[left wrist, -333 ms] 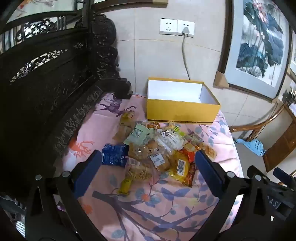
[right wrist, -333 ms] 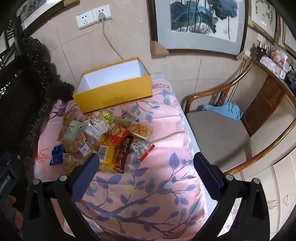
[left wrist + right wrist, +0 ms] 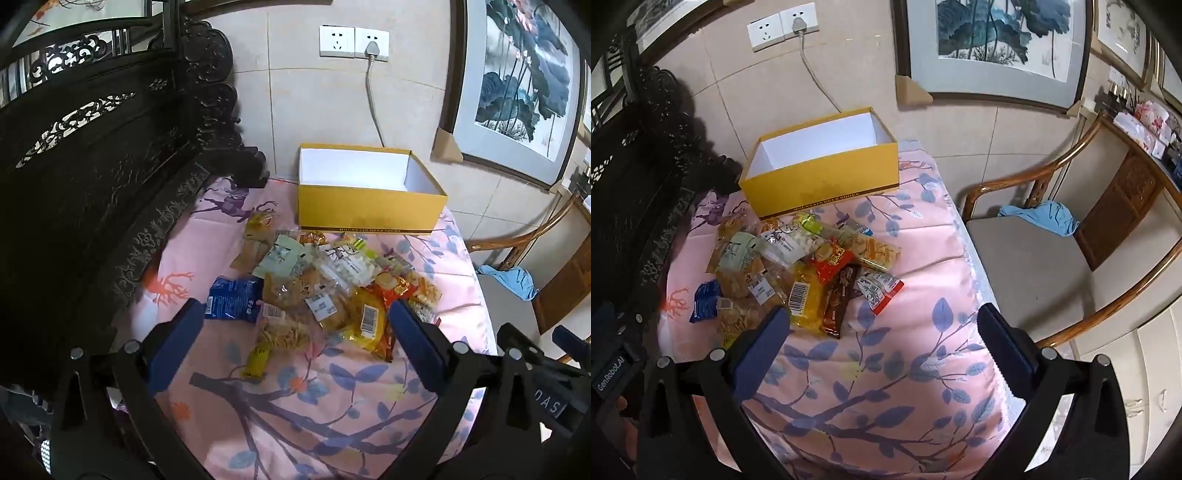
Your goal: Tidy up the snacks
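Observation:
A heap of snack packets (image 3: 328, 284) (image 3: 798, 269) lies on a pink flowered cloth. Among them are a blue packet (image 3: 234, 299), a yellow bag with a barcode (image 3: 369, 317) (image 3: 805, 295), a dark brown bar (image 3: 842, 299) and a red and white packet (image 3: 881, 288). Behind the heap stands a yellow box (image 3: 365, 208) (image 3: 827, 184), white inside, with nothing in it. My left gripper (image 3: 295, 325) hovers open above the near side of the heap. My right gripper (image 3: 882, 328) hangs open over the cloth, right of the heap, with nothing between its fingers.
A dark carved wooden bench back (image 3: 92, 177) runs along the left. The tiled wall behind holds a socket with a cable (image 3: 371, 44) and a framed painting (image 3: 993, 40). To the right stands a wooden armchair (image 3: 1034, 266) with a blue cloth (image 3: 1041, 216) on its seat.

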The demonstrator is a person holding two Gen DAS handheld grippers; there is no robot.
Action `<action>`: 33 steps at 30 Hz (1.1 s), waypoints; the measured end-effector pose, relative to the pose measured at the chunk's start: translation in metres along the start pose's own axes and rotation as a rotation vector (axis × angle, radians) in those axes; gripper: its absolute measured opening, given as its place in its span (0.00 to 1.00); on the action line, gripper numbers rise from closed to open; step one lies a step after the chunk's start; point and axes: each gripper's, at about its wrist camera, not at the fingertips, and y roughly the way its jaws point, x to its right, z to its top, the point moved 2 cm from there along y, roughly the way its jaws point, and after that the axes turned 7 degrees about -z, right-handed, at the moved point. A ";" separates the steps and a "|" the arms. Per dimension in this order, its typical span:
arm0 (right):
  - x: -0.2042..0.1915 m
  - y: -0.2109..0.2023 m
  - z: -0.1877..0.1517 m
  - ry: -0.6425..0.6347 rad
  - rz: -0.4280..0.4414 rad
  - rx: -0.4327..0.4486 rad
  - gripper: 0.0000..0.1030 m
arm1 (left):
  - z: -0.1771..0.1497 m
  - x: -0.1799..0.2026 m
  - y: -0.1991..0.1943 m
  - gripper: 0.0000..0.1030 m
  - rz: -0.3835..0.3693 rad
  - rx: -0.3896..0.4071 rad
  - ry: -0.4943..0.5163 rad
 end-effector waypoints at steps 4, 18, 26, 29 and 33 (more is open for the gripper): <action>0.007 -0.018 0.009 0.017 -0.001 0.039 0.99 | -0.002 0.004 0.001 0.98 -0.060 0.001 0.000; 0.009 -0.030 0.004 0.019 -0.013 0.051 0.99 | -0.007 -0.006 0.009 0.98 -0.079 -0.041 -0.051; 0.006 -0.028 0.003 0.008 0.005 0.047 0.99 | -0.009 -0.024 0.016 0.98 0.049 -0.079 -0.089; 0.005 -0.025 0.002 0.005 0.015 0.033 0.99 | -0.009 -0.023 0.016 0.98 0.033 -0.078 -0.090; 0.004 -0.022 0.001 0.004 0.022 0.019 0.99 | -0.008 -0.018 0.011 0.98 0.027 -0.057 -0.071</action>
